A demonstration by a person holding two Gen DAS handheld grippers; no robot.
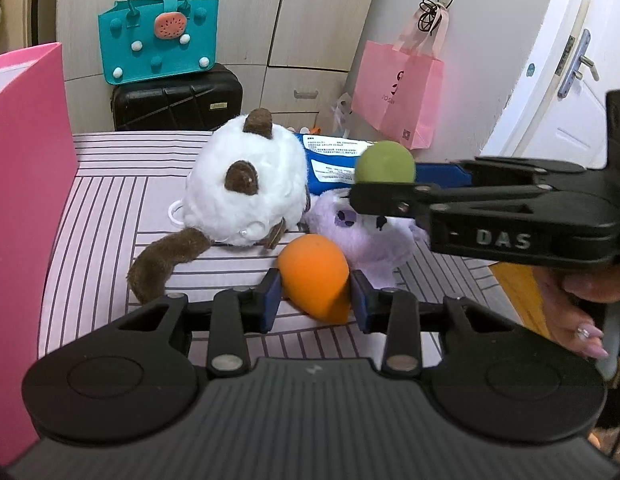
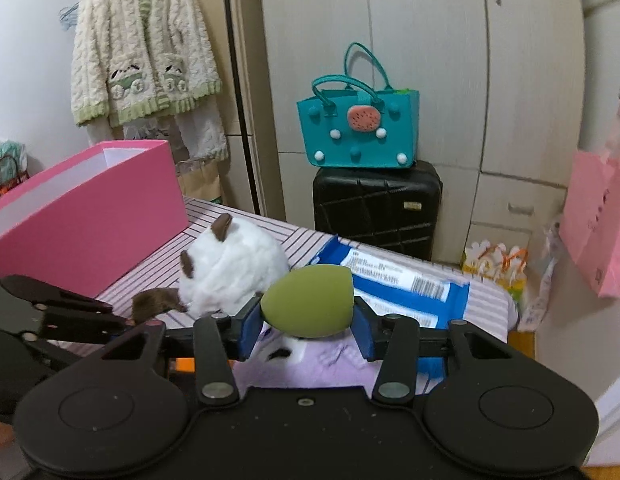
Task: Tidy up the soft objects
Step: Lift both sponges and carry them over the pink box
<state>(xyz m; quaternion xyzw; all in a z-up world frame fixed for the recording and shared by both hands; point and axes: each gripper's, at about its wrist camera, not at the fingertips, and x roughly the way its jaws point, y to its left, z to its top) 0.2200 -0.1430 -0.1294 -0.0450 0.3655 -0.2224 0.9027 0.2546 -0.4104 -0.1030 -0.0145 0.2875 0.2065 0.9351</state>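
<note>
Orange sponge (image 1: 314, 276), egg-shaped and matte, sits clamped between the blue pads of the left gripper (image 1: 315, 300) just above the striped bed (image 1: 110, 200). Beyond it lie a white plush (image 1: 246, 188) and a lilac plush (image 1: 374, 240). To its right the right gripper (image 2: 308, 312) is clamped on a green sponge (image 2: 310, 304), egg-shaped too.

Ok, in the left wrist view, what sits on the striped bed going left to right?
Pink box → white plush with its brown tail → orange sponge in the left gripper → purple plush. The green sponge, in the right gripper, hangs above the purple plush.
</note>
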